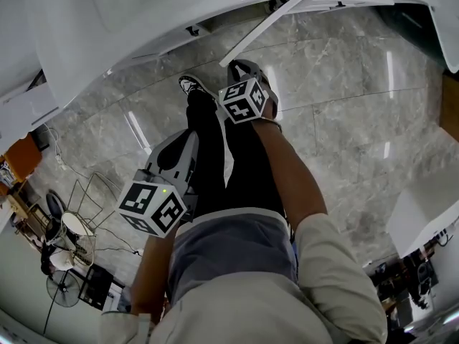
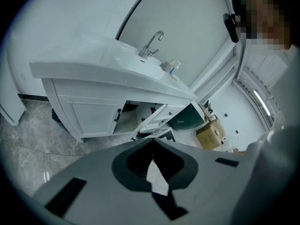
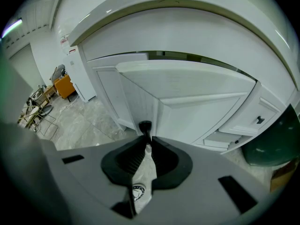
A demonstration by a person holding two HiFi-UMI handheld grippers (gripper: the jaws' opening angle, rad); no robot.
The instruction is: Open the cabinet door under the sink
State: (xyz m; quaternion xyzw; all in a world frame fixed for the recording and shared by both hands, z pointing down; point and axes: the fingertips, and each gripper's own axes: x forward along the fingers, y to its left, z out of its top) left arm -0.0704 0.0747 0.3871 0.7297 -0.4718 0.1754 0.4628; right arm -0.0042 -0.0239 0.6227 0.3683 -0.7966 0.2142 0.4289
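A white vanity cabinet [image 2: 86, 111] stands under the sink [image 2: 126, 62] with its chrome tap [image 2: 152, 42]. One cabinet door [image 3: 187, 86] is swung out towards me; in the head view it shows as a thin white edge [image 1: 264, 24]. My right gripper [image 3: 146, 136] is shut on that door's black handle [image 3: 145, 127], and in the head view it [image 1: 242, 72] sits right at the door's free end. My left gripper [image 2: 152, 142] is shut on nothing and hangs low beside my left leg [image 1: 176, 149], well back from the cabinet. The left-hand door [image 2: 91, 114] stays closed.
My legs and shoes [image 1: 192, 86] stand on grey marble floor [image 1: 344, 92] before the cabinet. A green bin [image 2: 187, 117] and cardboard boxes [image 2: 211, 132] sit right of the vanity. A fan [image 1: 63, 289], wire rack [image 1: 90, 192] and clutter lie at left.
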